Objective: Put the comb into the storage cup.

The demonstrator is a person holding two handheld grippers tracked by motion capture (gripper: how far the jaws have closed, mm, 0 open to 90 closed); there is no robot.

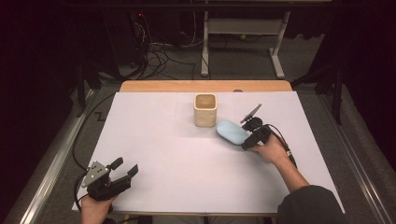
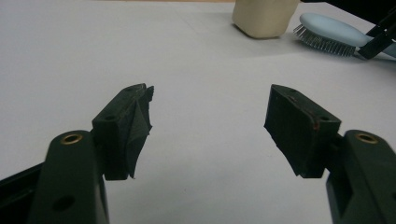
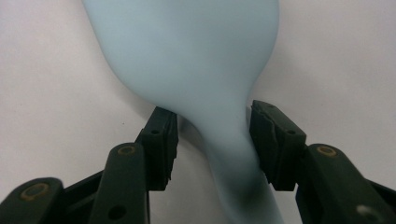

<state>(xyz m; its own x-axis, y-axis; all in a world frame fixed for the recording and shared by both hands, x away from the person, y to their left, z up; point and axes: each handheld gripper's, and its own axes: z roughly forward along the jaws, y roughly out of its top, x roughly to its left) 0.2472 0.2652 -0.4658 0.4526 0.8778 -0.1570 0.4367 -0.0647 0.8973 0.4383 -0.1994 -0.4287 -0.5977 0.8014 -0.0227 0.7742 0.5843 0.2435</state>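
A pale blue hairbrush [image 1: 231, 131] lies bristles down on the white table cover, just right of a cream square cup [image 1: 205, 110]. My right gripper [image 1: 246, 135] reaches in from the right, its jaws on either side of the brush's narrow handle neck. In the right gripper view the handle [image 3: 219, 154] runs between the pads of the right gripper [image 3: 214, 140]; a thin gap shows at the left pad. My left gripper [image 1: 125, 167] rests open near the front left corner, nothing between its jaws [image 2: 208, 126]. The left gripper view shows the brush [image 2: 329, 30] and cup [image 2: 264, 16] far off.
The white cover [image 1: 163, 154] spans the table, with a wooden strip [image 1: 205, 86] along the far edge. A black cable [image 1: 81, 140] trails off the left side. Behind the table stand a white table frame [image 1: 243, 42] and loose cables on the floor.
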